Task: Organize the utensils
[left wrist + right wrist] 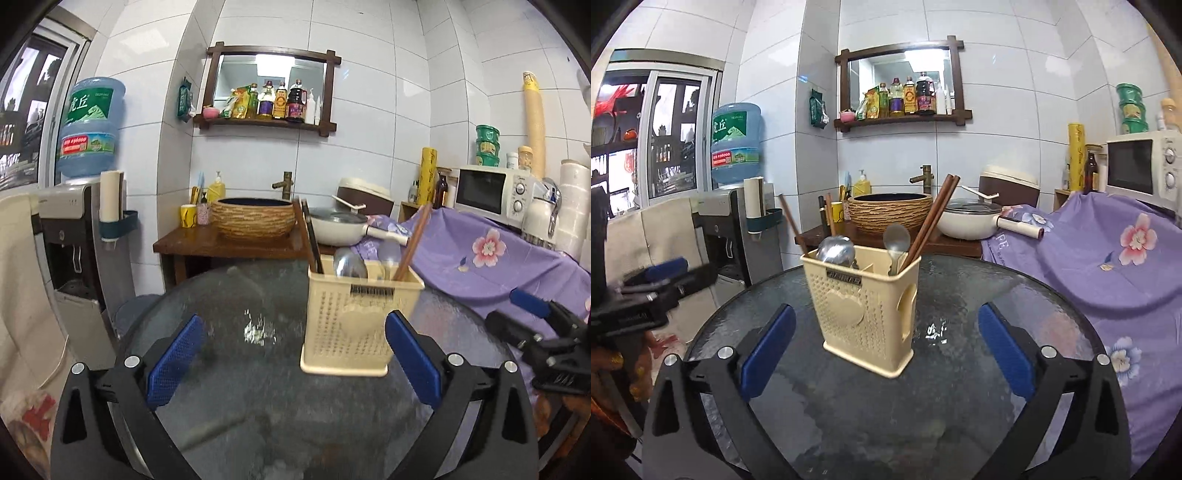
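A cream perforated utensil holder (354,325) (864,314) stands upright on the round glass table (236,398) (953,398). Two metal spoons (834,251) (349,262) and brown chopsticks (934,214) (412,240) stick out of its top. My left gripper (294,319) is open and empty; the holder sits ahead, close to its right finger. My right gripper (886,314) is also open and empty, with the holder ahead between the lines of its fingers, which do not touch it. Each gripper shows at the edge of the other view: the right gripper (535,325) and the left gripper (653,288).
Behind the table a woven basin (255,218) and a white pan (967,221) sit on a wooden counter. A purple floral cloth (1108,266) drapes the right side below a microwave (491,192). A water dispenser (81,240) stands at the left.
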Demonstrator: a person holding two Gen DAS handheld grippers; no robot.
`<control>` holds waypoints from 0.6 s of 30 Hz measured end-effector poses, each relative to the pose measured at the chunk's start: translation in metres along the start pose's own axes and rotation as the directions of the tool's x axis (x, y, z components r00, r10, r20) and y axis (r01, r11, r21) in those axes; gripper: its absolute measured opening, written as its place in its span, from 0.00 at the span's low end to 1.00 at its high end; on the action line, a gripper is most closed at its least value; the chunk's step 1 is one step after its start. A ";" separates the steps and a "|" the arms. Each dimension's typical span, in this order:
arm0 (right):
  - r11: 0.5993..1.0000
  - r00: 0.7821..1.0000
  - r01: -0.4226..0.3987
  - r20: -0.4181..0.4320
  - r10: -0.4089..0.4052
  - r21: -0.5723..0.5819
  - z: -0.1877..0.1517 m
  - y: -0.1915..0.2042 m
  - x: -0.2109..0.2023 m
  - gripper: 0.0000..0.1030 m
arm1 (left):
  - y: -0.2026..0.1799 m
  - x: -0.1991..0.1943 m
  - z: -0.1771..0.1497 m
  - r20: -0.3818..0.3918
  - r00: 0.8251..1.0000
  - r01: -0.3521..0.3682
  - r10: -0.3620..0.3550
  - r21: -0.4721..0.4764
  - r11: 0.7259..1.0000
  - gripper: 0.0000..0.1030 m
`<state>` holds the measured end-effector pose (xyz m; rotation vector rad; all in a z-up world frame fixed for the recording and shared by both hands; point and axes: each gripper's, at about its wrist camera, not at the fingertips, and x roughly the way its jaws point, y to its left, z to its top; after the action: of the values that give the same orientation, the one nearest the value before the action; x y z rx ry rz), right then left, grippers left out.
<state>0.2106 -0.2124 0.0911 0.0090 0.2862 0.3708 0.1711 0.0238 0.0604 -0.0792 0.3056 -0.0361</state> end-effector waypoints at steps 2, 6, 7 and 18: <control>1.000 1.000 0.005 0.013 -0.005 0.011 -0.016 0.004 -0.020 0.95 | -0.001 -0.011 -0.017 -0.023 1.000 -0.012 0.012 -0.005 1.000 0.94; 1.000 1.000 0.023 0.011 -0.023 0.010 -0.047 0.014 -0.051 0.95 | -0.007 -0.033 -0.043 -0.075 0.997 0.002 -0.002 -0.002 1.000 0.94; 1.000 1.000 0.024 0.012 -0.024 0.009 -0.054 0.016 -0.060 0.95 | -0.009 -0.038 -0.047 -0.080 0.997 0.007 -0.007 0.006 1.000 0.94; 0.999 0.999 0.019 0.045 -0.021 0.027 -0.084 0.030 -0.127 0.95 | -0.029 -0.098 -0.081 -0.066 0.997 0.053 -0.048 0.071 0.996 0.94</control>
<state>0.0636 -0.2335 0.0468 0.0408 0.2467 0.3464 0.0523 -0.0061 0.0150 -0.0134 0.3659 -0.1001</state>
